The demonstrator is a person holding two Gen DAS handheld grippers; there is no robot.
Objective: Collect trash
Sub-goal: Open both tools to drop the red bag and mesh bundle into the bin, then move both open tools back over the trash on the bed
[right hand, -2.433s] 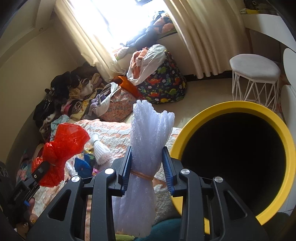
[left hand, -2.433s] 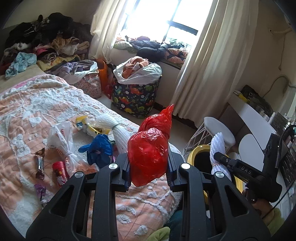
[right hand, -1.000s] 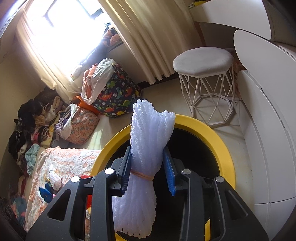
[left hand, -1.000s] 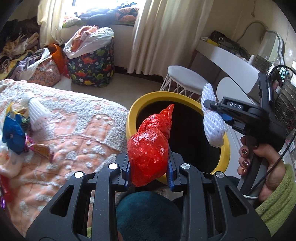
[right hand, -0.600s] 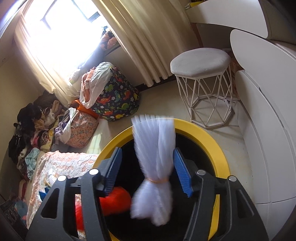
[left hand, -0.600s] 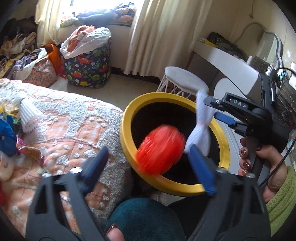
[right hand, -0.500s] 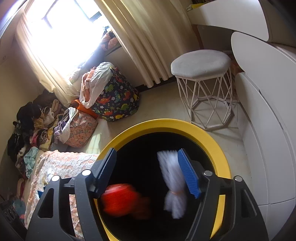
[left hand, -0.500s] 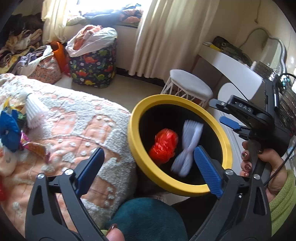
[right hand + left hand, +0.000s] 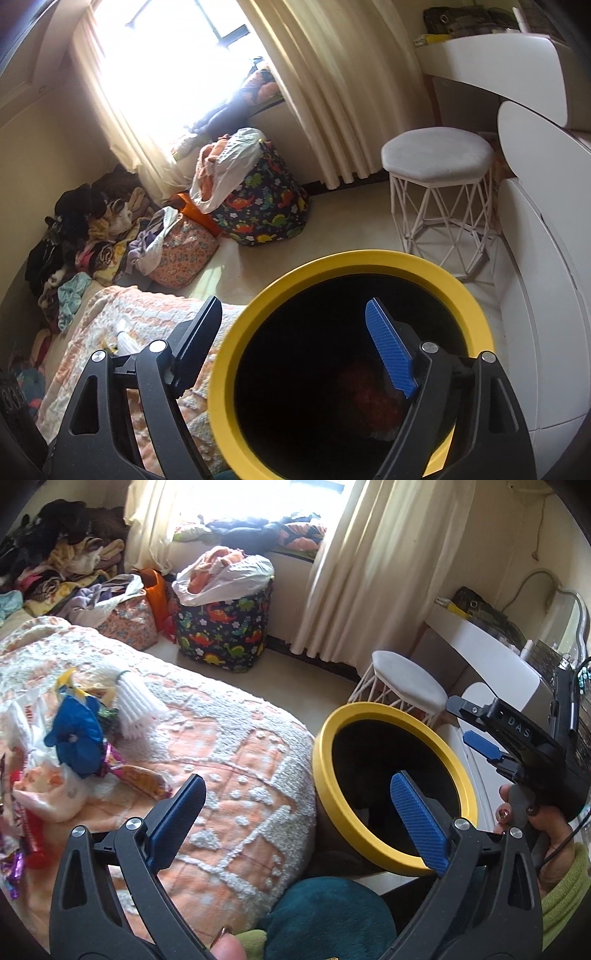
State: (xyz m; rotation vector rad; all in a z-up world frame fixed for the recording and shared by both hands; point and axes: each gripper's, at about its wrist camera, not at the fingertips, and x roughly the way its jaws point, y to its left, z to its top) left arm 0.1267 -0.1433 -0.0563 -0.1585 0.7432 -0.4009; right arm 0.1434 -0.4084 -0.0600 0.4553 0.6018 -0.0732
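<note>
- Over the round black bin with the yellow rim (image 9: 373, 258), your right gripper (image 9: 295, 343) has its jaws spread wide and empty; a dim red shape low inside looks like a red plastic bag (image 9: 365, 384), though the dark makes it hard to be sure.
- Your left gripper (image 9: 295, 812) also has its jaws wide apart with nothing between them; it sits between the bed and the bin's rim (image 9: 321, 775).
- What remains to collect lies on the peach and white tufted bedspread (image 9: 240, 757), well to the left of your left jaws: a crumpled blue plastic bag (image 9: 75, 734), a white foam-net bundle (image 9: 135, 705), a pale plastic bag (image 9: 51, 794) and several shiny snack wrappers (image 9: 129, 771).
- The foam bundle's long axis runs up the bed, its fanned end nearer you, tied end away.
- Your left hand is clearly the nearer one; I judge it should swing left first, since the right must cross the bin to reach.
- Loose bags may slip from a shallow pinch.
</note>
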